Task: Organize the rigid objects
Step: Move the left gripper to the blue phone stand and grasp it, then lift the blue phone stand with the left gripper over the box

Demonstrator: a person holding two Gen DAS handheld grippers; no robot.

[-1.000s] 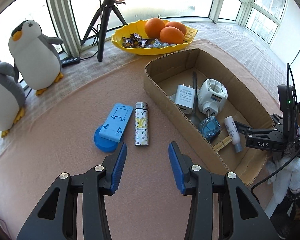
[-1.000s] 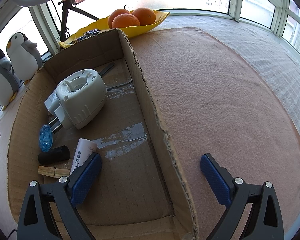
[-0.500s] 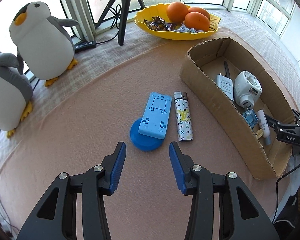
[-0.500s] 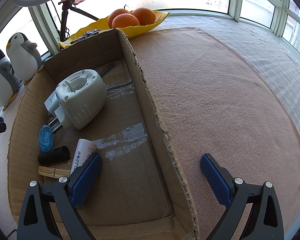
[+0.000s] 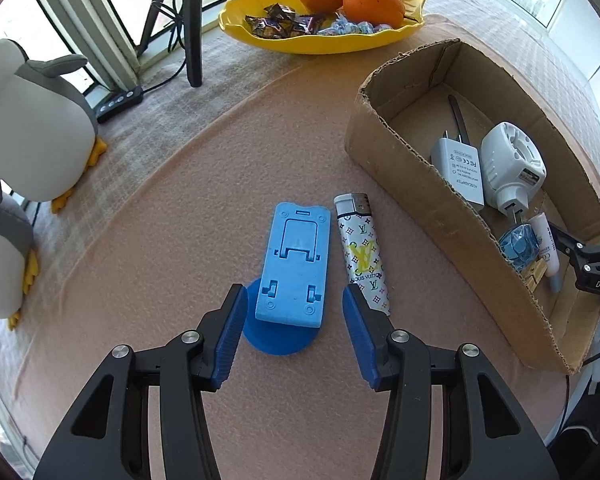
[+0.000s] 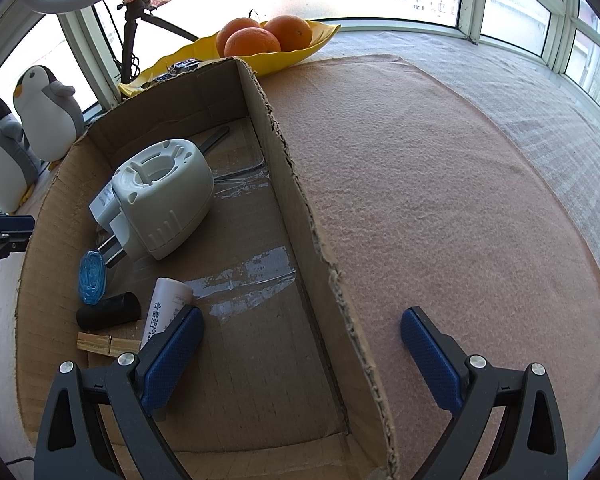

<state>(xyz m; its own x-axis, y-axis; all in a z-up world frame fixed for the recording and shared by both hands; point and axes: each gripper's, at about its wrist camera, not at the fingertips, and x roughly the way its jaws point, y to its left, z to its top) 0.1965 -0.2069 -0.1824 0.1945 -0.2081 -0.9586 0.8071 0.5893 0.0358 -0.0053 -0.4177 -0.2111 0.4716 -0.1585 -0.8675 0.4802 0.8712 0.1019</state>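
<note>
Left hand-held gripper (image 5: 294,320): jaws were opening as I brought it down over the blue phone stand (image 5: 294,268); nothing pinched yet, pads either side of its near end.
Right hand-held gripper (image 6: 300,354): jaws wide and empty, straddling the cardboard box (image 6: 300,208) wall.
Stand's place: flat on the counter (image 5: 180,200), overlapping a blue round lid (image 5: 278,340) at its 6 o'clock.
Lighter (image 5: 362,254): just beside the stand, at its 3 o'clock.
Risk: my right pad could catch the lighter and drag it along, or the lid could shift underneath, I judged.
Left view only: stand, lighter, lid.
Right view only: box floor free at 6 o'clock; white plug adapter (image 6: 160,200) toward 10 o'clock.
</note>
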